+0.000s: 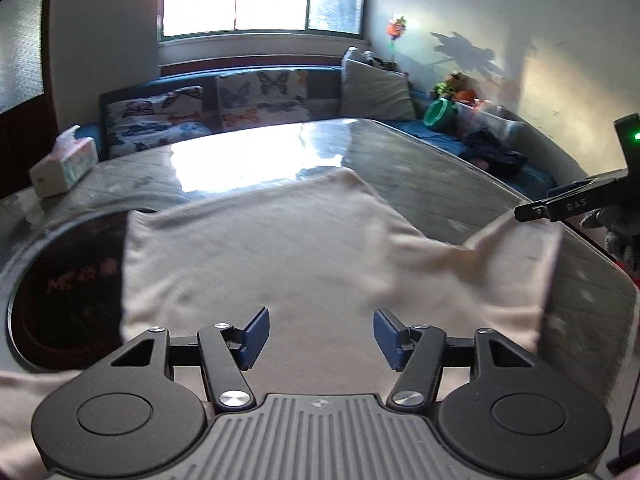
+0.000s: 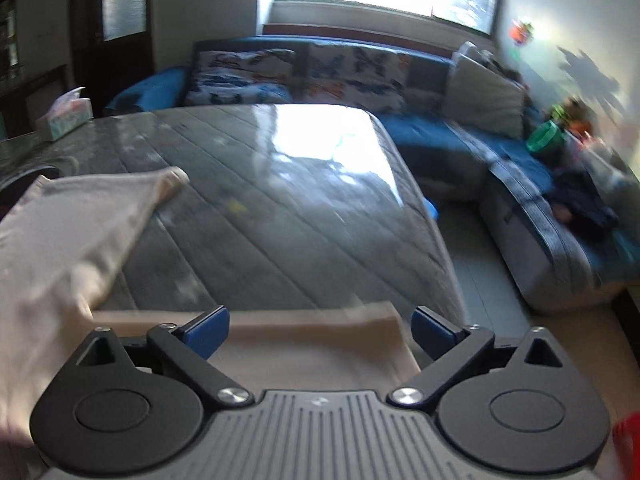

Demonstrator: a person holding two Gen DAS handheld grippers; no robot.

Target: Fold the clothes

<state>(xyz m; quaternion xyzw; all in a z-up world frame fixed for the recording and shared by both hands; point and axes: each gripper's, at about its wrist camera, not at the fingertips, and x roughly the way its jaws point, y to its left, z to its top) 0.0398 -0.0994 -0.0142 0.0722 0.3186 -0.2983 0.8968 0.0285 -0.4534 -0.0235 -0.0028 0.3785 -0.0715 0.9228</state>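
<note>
A cream garment (image 1: 260, 248) lies spread on the glossy grey table (image 1: 400, 152), with one part running to the right (image 1: 512, 264). My left gripper (image 1: 320, 328) hovers over its near middle, blue pads apart and nothing pressed between them. In the right wrist view the garment's body (image 2: 72, 232) lies at the left, and a flat strip of it (image 2: 312, 344) sits under my right gripper (image 2: 320, 324), whose jaws stand wide open and empty. A black finger (image 1: 560, 206) of the right gripper shows at the right edge of the left wrist view.
A dark round inset (image 1: 60, 280) is set in the table beside the garment's left edge. A tissue box (image 1: 64, 168) stands at the far left corner. Behind the table runs a blue sofa (image 2: 432, 128) with butterfly cushions (image 1: 260, 96), toys and a green bowl (image 2: 546, 140).
</note>
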